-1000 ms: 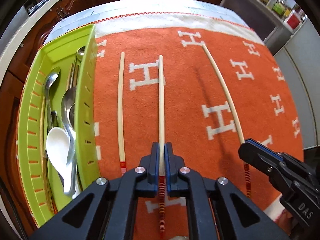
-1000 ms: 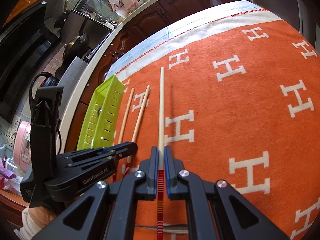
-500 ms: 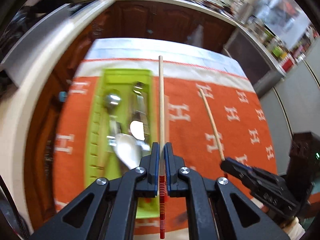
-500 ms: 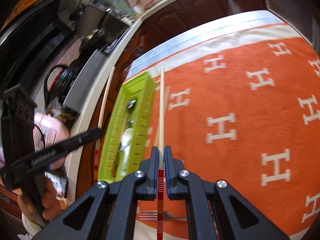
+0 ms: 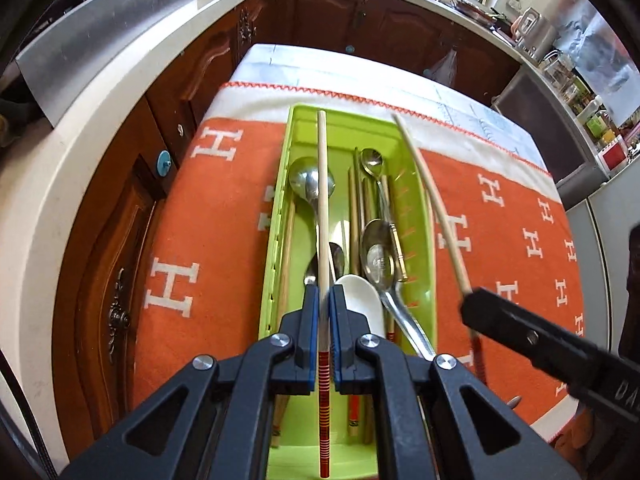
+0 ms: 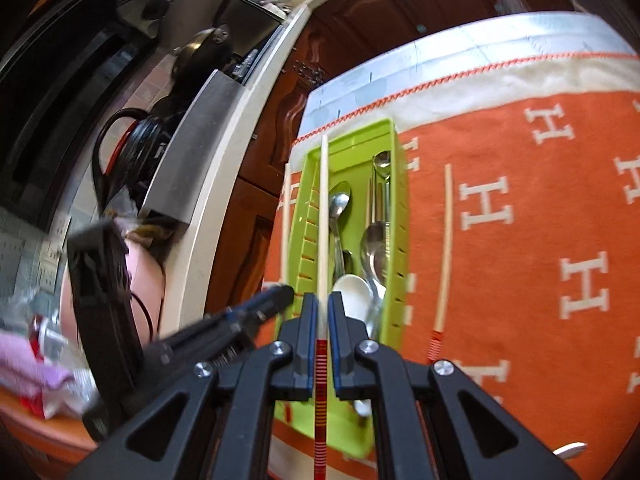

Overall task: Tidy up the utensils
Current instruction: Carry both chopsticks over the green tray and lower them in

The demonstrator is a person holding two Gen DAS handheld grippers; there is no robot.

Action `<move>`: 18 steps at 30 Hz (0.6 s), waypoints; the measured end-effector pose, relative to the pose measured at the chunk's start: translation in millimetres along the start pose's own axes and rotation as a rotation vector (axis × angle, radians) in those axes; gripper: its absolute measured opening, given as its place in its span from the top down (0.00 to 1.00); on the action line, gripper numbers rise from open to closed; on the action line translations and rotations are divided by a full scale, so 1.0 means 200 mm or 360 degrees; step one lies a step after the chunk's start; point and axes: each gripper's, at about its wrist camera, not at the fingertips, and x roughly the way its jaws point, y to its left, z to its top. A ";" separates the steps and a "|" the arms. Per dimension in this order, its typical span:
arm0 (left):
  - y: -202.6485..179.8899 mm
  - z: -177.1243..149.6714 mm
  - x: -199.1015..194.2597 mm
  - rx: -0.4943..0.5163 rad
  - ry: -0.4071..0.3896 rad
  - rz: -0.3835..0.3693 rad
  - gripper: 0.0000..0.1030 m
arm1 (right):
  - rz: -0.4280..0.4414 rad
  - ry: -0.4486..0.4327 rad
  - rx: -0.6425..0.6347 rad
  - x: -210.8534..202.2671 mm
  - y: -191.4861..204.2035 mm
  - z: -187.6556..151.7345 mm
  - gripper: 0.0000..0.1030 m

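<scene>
Chopsticks, one per gripper, both clamped: my left gripper [image 5: 324, 300] has its jaws closed tight on a pale chopstick [image 5: 322, 200] with a red-and-yellow striped butt end, shaft running toward 12 o'clock over the green cutlery tray [image 5: 420, 240]. In the left wrist view the stick hangs above the tray's left compartment, crossing a big steel spoon [image 5: 310, 182]. My right gripper [image 6: 323, 304] is likewise shut on a second chopstick [image 6: 323, 220] with a red striped end, pointing to 12 o'clock over the tray's left edge [image 6: 298, 232] in its own view. In the left view that right gripper sits at 4 o'clock, blurred, its stick slanting up toward 1 o'clock across the tray's right rim. In the right view the left gripper shows at 9 o'clock, blurred, its stick just outside the tray's left wall. Tray holds a white ceramic spoon [image 5: 362, 300] at the near end, several steel spoons [image 5: 378, 252], and a few chopsticks already lying inside. One more chopstick [image 6: 445, 248] lies loose on the orange cloth [image 6: 520, 272] with white H marks, at 3 o'clock of the tray in the right view, apart from it. A fork's tines [image 6: 572, 449] poke in at 5 o'clock on the cloth edge. Wooden cabinets [image 5: 132, 216] and a white counter edge [image 5: 48, 168] sit at 9 o'clock.
</scene>
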 end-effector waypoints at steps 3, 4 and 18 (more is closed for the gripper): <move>0.02 0.01 0.05 -0.0005 0.0020 -0.0008 0.97 | -0.0004 0.0028 0.0064 0.10 0.01 0.03 0.94; 0.02 0.00 0.05 -0.0004 0.0022 -0.0013 0.97 | -0.0015 0.0039 0.0072 0.14 0.01 0.03 0.94; 0.02 -0.04 -0.04 -0.0006 -0.0048 -0.0015 0.92 | -0.0133 0.0048 -0.0041 0.15 0.03 0.01 0.93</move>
